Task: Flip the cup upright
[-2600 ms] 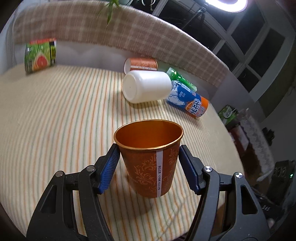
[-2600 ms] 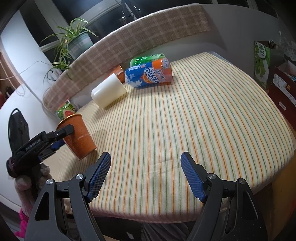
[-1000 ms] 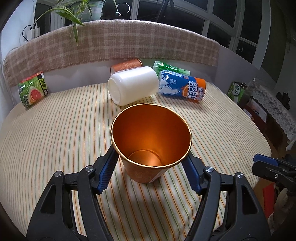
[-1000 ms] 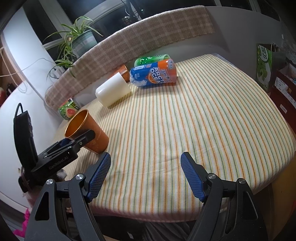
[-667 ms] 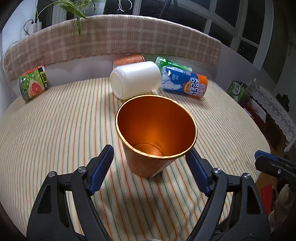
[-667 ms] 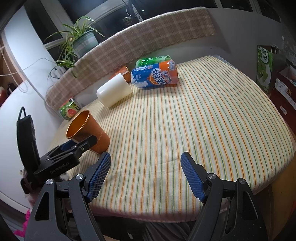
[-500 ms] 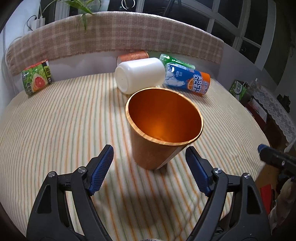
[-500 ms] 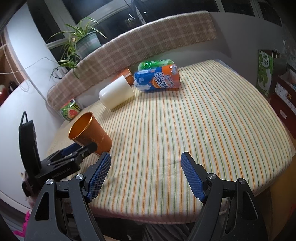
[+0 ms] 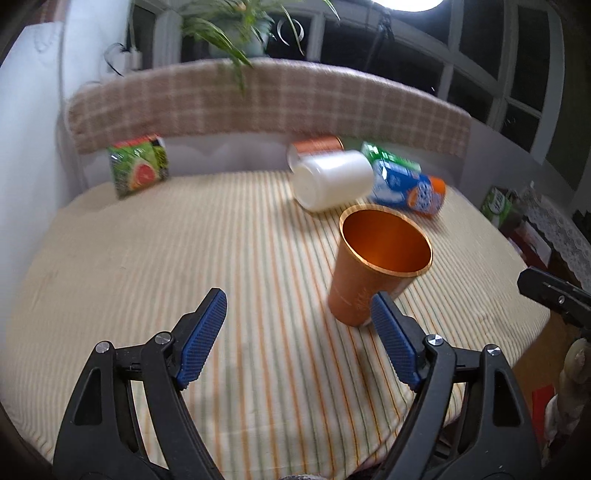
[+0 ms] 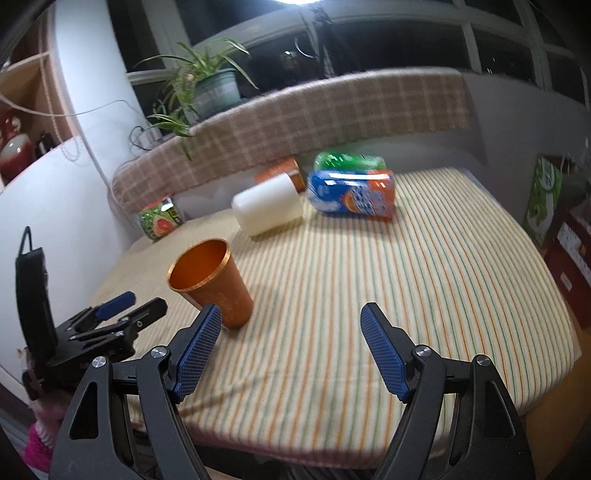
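In my left wrist view, my left gripper (image 9: 297,314) is wide open and holds nothing. The orange cup (image 9: 376,271) stands upright on the striped tablecloth (image 9: 147,258), mouth up, just past my right-side blue finger pad (image 9: 393,345) and outside the gap between the pads. Behind the cup a white cup (image 9: 332,181) lies on its side. Next to it lie a blue and orange can (image 9: 410,190) and a green can (image 9: 391,158), and a copper can (image 9: 314,144) lies behind the white cup. A green juice carton (image 9: 138,170) leans near the back wall on the left. A checked cloth (image 9: 258,103) covers the ledge behind the table, with a spider plant (image 9: 240,22) above it. The tip of my right gripper (image 9: 554,295) shows at the right edge.

In my right wrist view, my right gripper (image 10: 291,343) is wide open too, with nothing in it. The orange cup (image 10: 212,282) stands near the left edge of the tablecloth (image 10: 406,277), just beyond my left-side pad (image 10: 199,350). My left gripper (image 10: 110,314) sits open beside it, not touching. The white cup (image 10: 267,208), the blue and orange can (image 10: 351,197), the green can (image 10: 347,160) and the juice carton (image 10: 160,219) lie farther back. Dark windows (image 10: 406,37) fill the top.
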Tool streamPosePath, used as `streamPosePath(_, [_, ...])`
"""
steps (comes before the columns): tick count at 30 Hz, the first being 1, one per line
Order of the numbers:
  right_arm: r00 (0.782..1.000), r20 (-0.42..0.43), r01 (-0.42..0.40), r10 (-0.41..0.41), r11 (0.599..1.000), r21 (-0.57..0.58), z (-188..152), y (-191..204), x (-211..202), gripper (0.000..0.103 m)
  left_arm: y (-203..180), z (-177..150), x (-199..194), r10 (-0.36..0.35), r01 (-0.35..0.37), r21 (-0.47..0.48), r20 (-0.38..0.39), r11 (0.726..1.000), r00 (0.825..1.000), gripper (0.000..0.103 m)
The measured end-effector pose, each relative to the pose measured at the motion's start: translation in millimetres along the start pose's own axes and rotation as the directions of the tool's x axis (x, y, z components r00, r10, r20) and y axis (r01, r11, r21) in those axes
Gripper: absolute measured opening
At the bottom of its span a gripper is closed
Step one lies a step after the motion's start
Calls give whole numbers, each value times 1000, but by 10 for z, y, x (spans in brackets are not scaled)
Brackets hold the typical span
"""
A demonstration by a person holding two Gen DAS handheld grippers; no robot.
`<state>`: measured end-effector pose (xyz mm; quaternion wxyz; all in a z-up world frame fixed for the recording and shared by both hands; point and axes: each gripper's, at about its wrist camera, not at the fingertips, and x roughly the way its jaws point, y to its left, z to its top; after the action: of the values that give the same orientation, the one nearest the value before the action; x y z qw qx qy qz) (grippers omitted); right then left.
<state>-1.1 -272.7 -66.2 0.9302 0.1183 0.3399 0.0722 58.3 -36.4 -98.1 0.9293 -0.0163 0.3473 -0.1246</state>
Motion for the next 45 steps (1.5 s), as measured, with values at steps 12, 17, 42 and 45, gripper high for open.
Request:
streamPosePath(12, [989,136,69,-50,988,-136,125,315,-114,81,-77,125,-542,76,-79,9,181,997,981,91])
streamPosePath(17, [984,169,84,-58,985,-152,139,352,-153,81,-135,133,-692,73,-76,6,217,997,973,92])
streamPosePath(42, [965,246,129,-91,981,-143,102,406,-211,102,-139,144,-977,145,-145,-23,306,989,941,103])
streamPosePath(45, [966,242,126,-91,983,-135,101,391,-205,102,-137,147,-977,144,-144,-24,306,989,941,103])
